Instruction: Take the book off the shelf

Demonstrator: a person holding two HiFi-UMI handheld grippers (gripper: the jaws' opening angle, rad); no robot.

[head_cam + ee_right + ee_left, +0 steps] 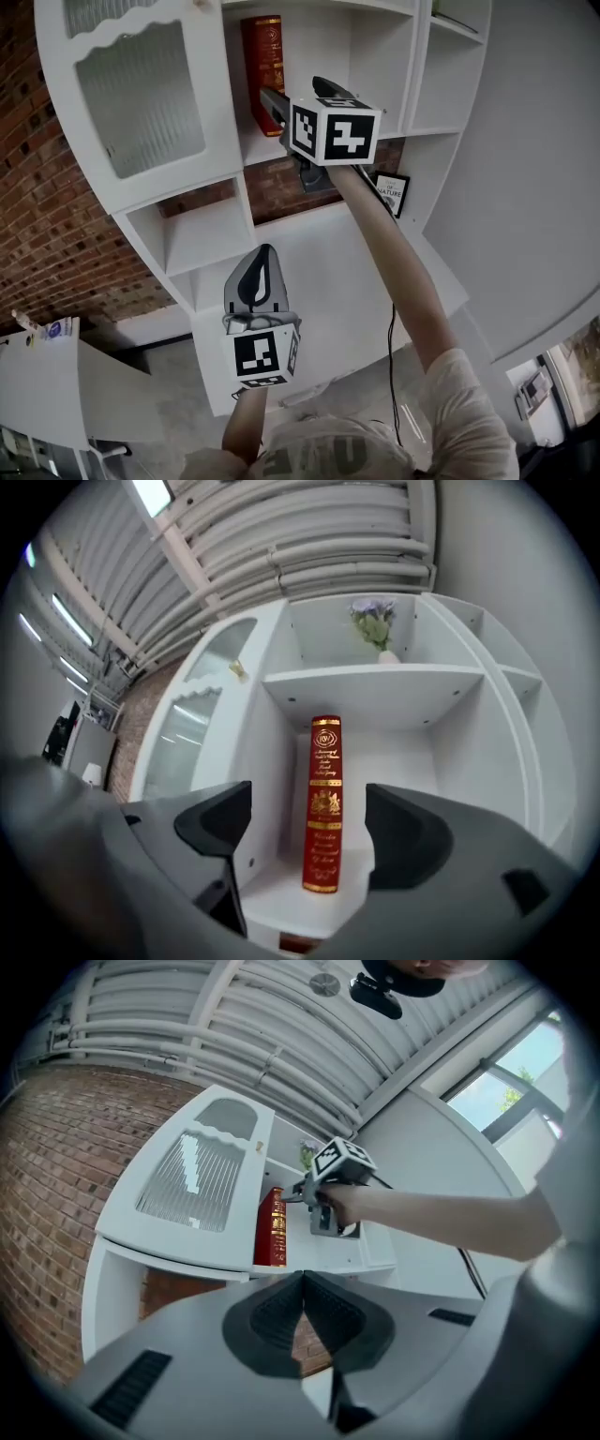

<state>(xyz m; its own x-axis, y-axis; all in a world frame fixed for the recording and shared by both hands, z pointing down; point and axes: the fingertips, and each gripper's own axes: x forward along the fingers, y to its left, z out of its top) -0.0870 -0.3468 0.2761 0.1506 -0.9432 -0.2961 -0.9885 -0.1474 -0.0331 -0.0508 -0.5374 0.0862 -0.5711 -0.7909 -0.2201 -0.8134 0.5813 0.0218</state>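
Observation:
A red book with gold lettering (264, 66) stands upright and alone in an open compartment of the white shelf unit (330, 246). In the right gripper view the book's spine (323, 803) faces me, centred between the two jaws but still a little beyond them. My right gripper (292, 94) is raised to that compartment and is open, touching nothing. My left gripper (261, 277) hangs lower, in front of the shelf's bottom part, shut and empty. In the left gripper view its pads (302, 1297) meet, with the book (271, 1227) farther off.
A cabinet door with ribbed glass (141, 94) stands to the left of the book's compartment. A vase of flowers (372, 625) sits on the shelf above. A small framed picture (392, 192) leans on a lower shelf. A brick wall (47, 216) is at the left.

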